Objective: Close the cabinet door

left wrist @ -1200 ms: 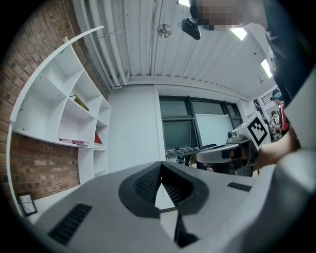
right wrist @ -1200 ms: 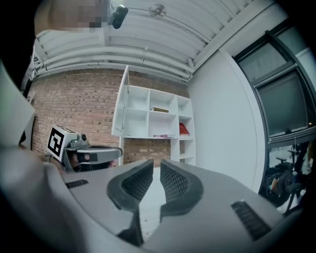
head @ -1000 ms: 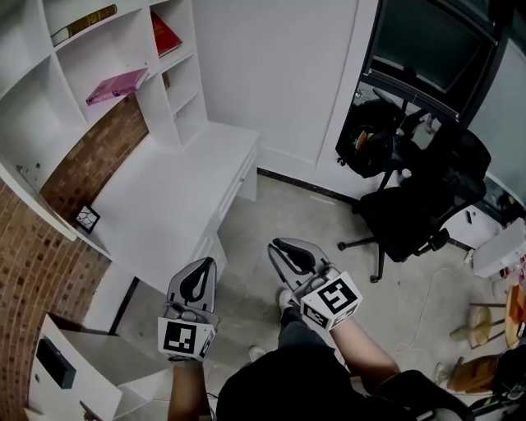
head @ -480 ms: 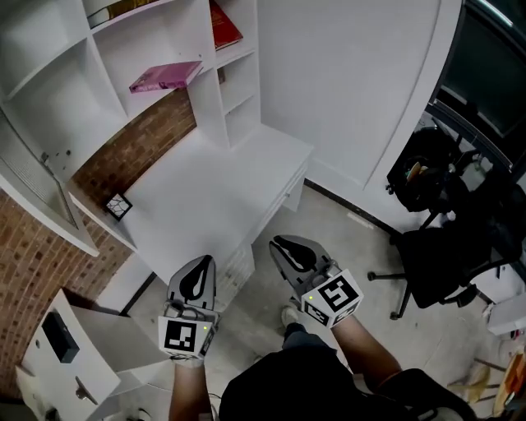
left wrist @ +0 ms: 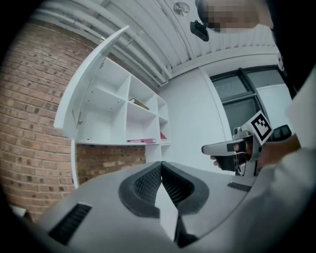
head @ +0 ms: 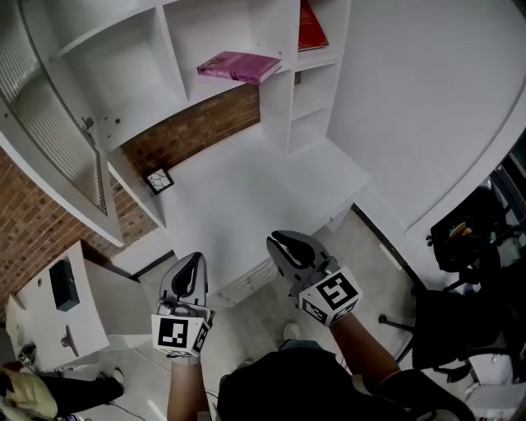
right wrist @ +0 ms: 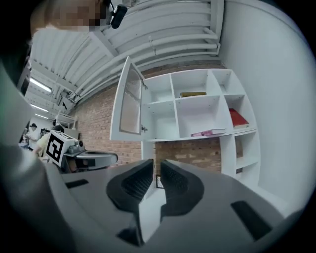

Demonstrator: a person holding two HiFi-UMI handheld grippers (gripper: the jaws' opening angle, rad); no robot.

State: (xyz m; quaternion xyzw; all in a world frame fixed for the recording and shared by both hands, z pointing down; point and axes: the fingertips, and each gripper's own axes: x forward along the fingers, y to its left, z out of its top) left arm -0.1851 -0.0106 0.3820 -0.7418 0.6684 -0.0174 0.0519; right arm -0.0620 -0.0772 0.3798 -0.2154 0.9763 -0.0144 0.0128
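Note:
The white shelf unit's cabinet door (head: 62,140) hangs open at the upper left, its hinge side against the shelf compartments. It also shows in the left gripper view (left wrist: 91,84) and the right gripper view (right wrist: 129,101). Both grippers are level and well short of the door, near the desk's front edge. My left gripper (head: 196,261) is shut, its tips touching (left wrist: 161,168) with nothing between them. My right gripper (head: 282,241) has its jaws a narrow slit apart (right wrist: 158,170), holding nothing.
A white desk (head: 246,205) runs under the shelves, with a small framed picture (head: 159,179) by the brick wall. A pink book (head: 238,66) and a red book (head: 312,25) lie on the shelves. A low white cabinet (head: 49,316) stands left, a black office chair (head: 460,329) right.
The view has swung to the left, and both grippers have been carried across toward the desk. The open cabinet door has come fully into sight. Neither gripper's jaws have changed.

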